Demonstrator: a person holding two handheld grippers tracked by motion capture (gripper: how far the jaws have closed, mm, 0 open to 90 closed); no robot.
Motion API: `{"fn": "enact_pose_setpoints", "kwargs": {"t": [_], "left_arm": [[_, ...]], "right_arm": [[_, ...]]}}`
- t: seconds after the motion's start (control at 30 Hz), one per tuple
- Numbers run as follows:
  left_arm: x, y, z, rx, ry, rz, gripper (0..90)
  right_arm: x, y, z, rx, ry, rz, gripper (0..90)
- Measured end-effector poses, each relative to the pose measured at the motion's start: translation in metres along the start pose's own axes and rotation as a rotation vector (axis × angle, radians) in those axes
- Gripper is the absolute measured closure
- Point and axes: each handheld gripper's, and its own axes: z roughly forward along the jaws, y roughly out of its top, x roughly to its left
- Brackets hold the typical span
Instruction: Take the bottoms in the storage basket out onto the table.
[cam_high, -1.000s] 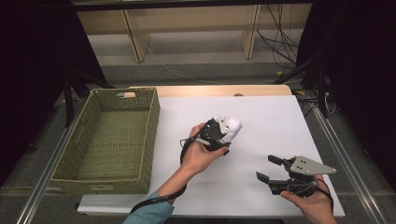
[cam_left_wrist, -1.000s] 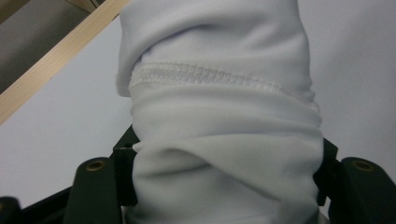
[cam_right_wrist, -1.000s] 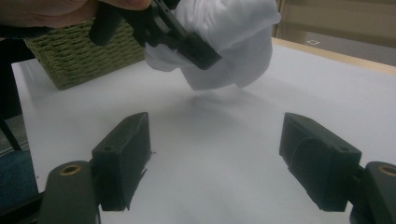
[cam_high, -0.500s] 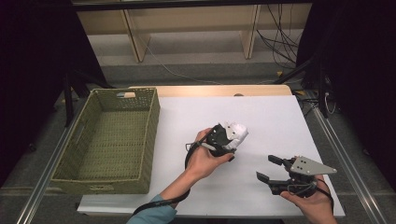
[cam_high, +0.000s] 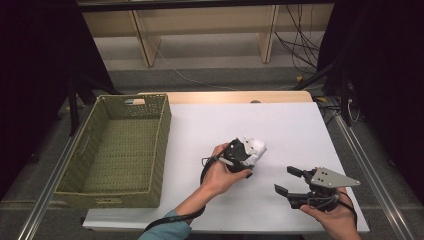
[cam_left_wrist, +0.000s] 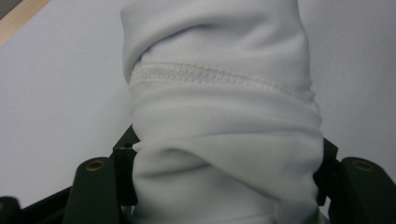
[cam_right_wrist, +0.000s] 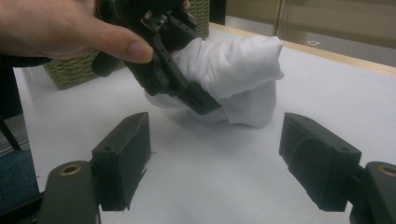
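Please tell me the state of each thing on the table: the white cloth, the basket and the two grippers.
White cloth: bunched up, clamped in the left gripper, bottom on the table.
Left gripper: shut on the white cloth.
Right gripper: open, holding nothing.
Woven basket: upright, empty, at the table's left side.

A soft, bunched-up white cloth with a stitched hem (cam_high: 254, 146) sat crumpled in a rounded wad, its lower folds touching the white tabletop. It lay well to the right of the green woven rectangular basket (cam_high: 117, 150).
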Motion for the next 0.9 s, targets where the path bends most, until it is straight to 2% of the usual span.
{"fn": "enact_pose_setpoints", "kwargs": {"t": [0.1,0.47,0.63,0.83,0.9], "left_arm": [[0.002,-0.002,0.003,0.001,0.003,-0.014,35.3],[0.008,-0.017,0.022,0.073,0.016,-0.034,34.0],[0.010,-0.020,0.027,0.081,0.016,-0.043,33.1],[0.014,-0.022,0.031,0.092,-0.006,-0.079,30.3],[0.015,-0.023,0.032,0.089,-0.016,-0.103,28.3]], "right_arm": [[0.000,0.000,0.000,0.000,-0.001,0.000,26.0],[0.000,0.000,0.001,0.000,0.004,0.003,26.0],[0.000,-0.001,0.001,0.003,0.004,0.003,26.0],[0.000,-0.001,0.001,0.011,0.003,-0.004,25.9],[0.000,-0.001,0.001,0.009,0.003,-0.003,25.9]]}}
